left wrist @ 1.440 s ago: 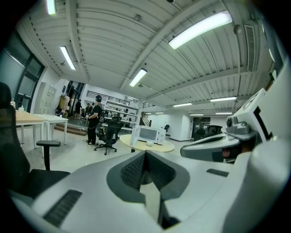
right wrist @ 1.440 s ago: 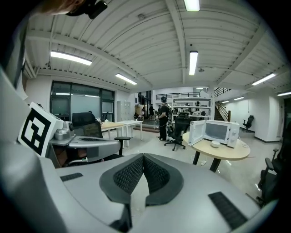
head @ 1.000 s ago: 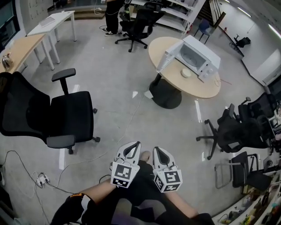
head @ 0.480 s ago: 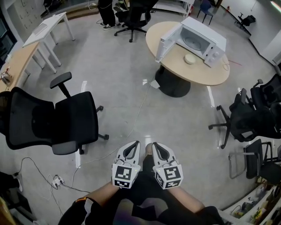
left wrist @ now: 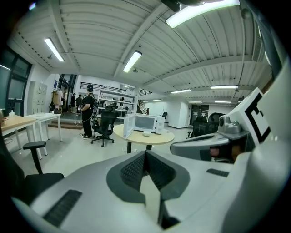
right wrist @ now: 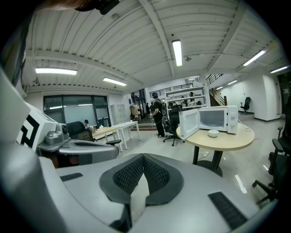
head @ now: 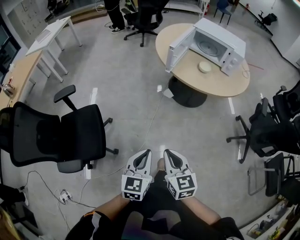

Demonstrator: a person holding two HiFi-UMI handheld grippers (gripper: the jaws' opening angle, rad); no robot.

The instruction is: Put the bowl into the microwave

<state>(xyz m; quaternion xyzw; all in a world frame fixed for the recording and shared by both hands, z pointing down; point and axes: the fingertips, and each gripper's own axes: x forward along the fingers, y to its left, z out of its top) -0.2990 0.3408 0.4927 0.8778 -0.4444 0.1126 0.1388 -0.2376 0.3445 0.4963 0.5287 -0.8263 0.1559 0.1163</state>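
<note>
A: Bowl (head: 205, 67) loc?
B: Far right on table (head: 187, 79), just before open microwave (head: 216, 43).
A: Tools?
B: L gripper (head: 146, 152), R gripper (head: 167, 152): jaws together, empty. Bowl well apart; R nearer.

On your left, a black office chair (head: 70, 136) stands on the grey floor (head: 126, 84), with a power strip (head: 64, 195) and loose cable near its base. Ahead of you to the right is a round wooden surface (head: 220, 82) on a dark pedestal, and a thin cable (head: 152, 119) runs from it across the floor toward you. Further left you have a white table (head: 51, 30) and a wooden desk (head: 18, 75). More black chairs (head: 269, 129) crowd your right side. A person (head: 112, 11) stands at the far end beside another office chair (head: 143, 16).
</note>
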